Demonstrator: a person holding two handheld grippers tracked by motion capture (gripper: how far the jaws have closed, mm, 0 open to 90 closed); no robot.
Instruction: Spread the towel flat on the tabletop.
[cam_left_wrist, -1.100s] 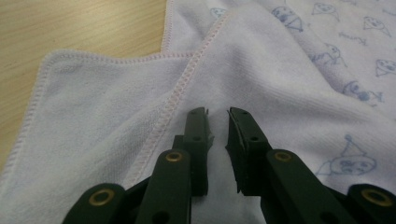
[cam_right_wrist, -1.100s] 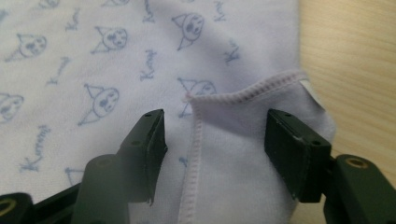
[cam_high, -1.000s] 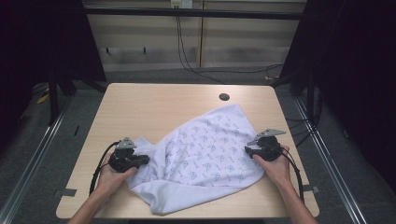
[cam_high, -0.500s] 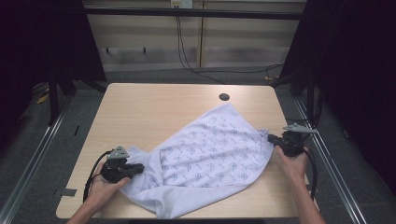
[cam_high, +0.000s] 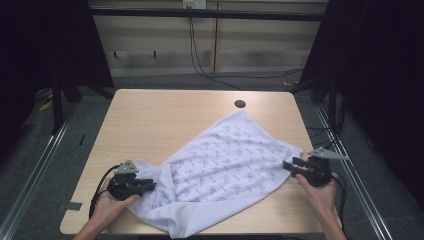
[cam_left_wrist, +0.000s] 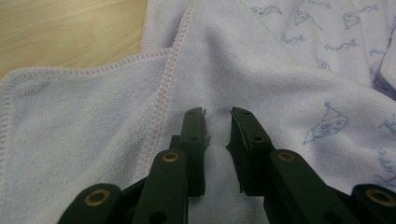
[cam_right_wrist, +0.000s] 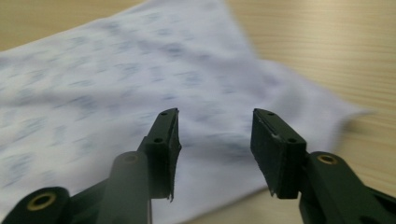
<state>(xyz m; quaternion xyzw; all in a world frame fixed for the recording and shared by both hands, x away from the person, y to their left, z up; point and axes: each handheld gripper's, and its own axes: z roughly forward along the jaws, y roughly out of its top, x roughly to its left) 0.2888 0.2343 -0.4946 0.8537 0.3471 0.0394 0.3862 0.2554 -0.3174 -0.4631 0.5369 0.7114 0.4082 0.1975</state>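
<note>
Two hand-held grippers flank a white printed towel spread aslant across the tabletop — the left hand-held gripper, jaws just eased apart, straddles a small ridge of cloth without pinching it, while the right hand-held gripper — freshly reopened — hovers released over the towel's far corner.

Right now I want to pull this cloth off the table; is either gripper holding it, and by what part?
Neither: the left gripper and right gripper stand open over the white printed cloth.
</note>
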